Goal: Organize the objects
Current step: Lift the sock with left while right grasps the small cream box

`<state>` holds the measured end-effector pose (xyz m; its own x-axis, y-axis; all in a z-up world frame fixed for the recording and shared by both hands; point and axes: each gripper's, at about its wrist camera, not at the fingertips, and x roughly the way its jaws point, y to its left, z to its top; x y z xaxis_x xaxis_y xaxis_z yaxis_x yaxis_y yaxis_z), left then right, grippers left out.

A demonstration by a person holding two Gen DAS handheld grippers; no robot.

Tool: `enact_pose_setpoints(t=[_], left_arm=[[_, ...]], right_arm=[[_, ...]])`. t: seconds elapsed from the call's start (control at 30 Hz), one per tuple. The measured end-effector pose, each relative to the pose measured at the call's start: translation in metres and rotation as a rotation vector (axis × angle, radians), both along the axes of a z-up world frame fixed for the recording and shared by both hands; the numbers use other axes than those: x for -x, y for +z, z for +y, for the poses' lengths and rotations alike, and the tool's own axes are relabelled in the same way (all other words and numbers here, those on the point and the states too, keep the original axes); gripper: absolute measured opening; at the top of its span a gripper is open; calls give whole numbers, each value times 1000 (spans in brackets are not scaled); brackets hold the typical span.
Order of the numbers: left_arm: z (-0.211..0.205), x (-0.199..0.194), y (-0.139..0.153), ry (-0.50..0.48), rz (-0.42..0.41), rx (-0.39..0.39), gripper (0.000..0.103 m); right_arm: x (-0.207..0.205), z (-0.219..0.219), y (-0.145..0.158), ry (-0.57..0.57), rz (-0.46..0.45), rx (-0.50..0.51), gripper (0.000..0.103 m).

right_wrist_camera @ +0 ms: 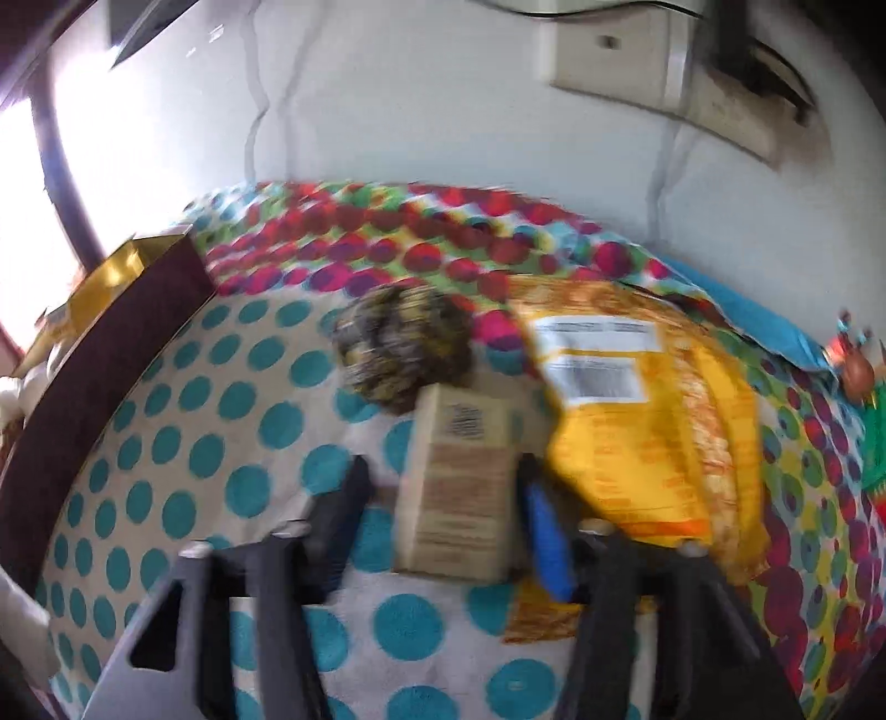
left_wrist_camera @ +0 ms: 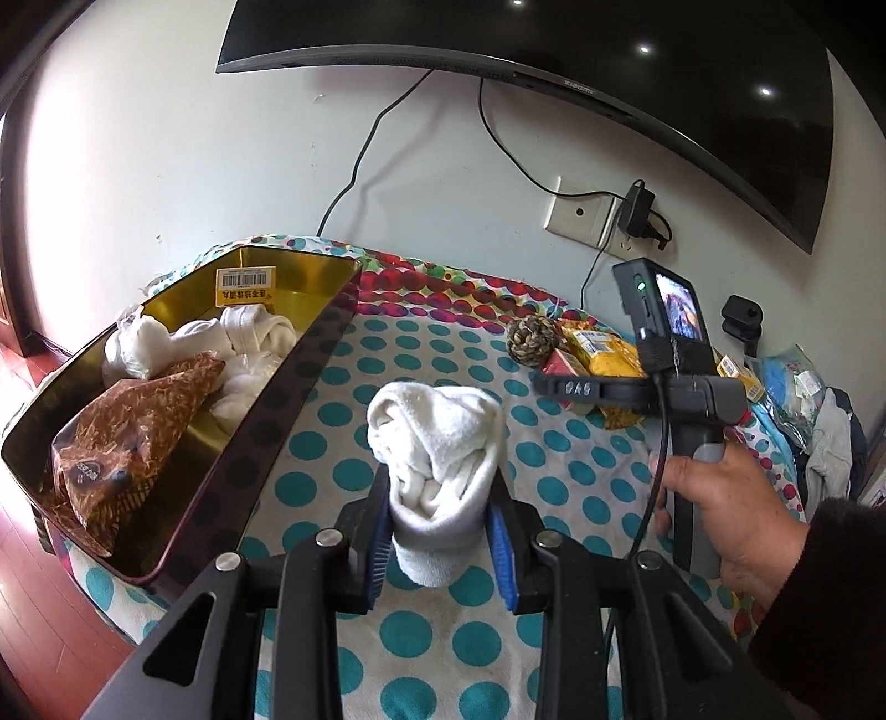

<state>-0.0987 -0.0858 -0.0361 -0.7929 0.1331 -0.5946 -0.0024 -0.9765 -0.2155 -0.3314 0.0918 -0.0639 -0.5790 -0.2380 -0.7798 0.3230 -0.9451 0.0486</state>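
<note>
The left tongs [left_wrist_camera: 440,531] are clamped on a rolled white sock [left_wrist_camera: 437,448] held above the dotted bed [left_wrist_camera: 554,459], beside the tin [left_wrist_camera: 266,399]. The right tongs [right_wrist_camera: 443,526] have closed around a small carton [right_wrist_camera: 459,487] on the bed. The soft sock could slip or unroll in transit, and the carton, wedged against the yellow bag [right_wrist_camera: 637,432], could drag it along.

Home bedroom — wall television [left_wrist_camera: 554,50], dotted bedspread [left_wrist_camera: 443,626]

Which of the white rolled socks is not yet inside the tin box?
The rolled white sock clamped in the left gripper, above the dotted cloth; the other white socks already lie in the gold-lined tin.
</note>
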Motion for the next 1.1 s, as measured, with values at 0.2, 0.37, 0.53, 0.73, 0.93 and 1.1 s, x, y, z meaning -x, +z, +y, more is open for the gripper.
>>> enact_pose_setpoints(t=[0.2, 0.37, 0.53, 0.73, 0.93, 1.1], left_arm=[[6, -6, 1, 3, -3, 14, 32], [8, -5, 8, 13, 10, 23, 32], [10, 7, 5, 33, -9, 42, 32], [1, 30, 5, 74, -21, 105, 32], [-21, 37, 11, 142, -20, 110, 32], [-39, 34, 27, 178, -3, 131, 32]], right_arm=[[-7, -3, 4, -27, 41, 11, 26], [-16, 7, 8, -83, 79, 30, 26], [-20, -5, 7, -77, 91, -35, 27], [-18, -2, 5, -64, 61, -29, 27], [-12, -4, 1, -68, 41, -3, 27], [-11, 12, 6, -56, 46, 5, 27]])
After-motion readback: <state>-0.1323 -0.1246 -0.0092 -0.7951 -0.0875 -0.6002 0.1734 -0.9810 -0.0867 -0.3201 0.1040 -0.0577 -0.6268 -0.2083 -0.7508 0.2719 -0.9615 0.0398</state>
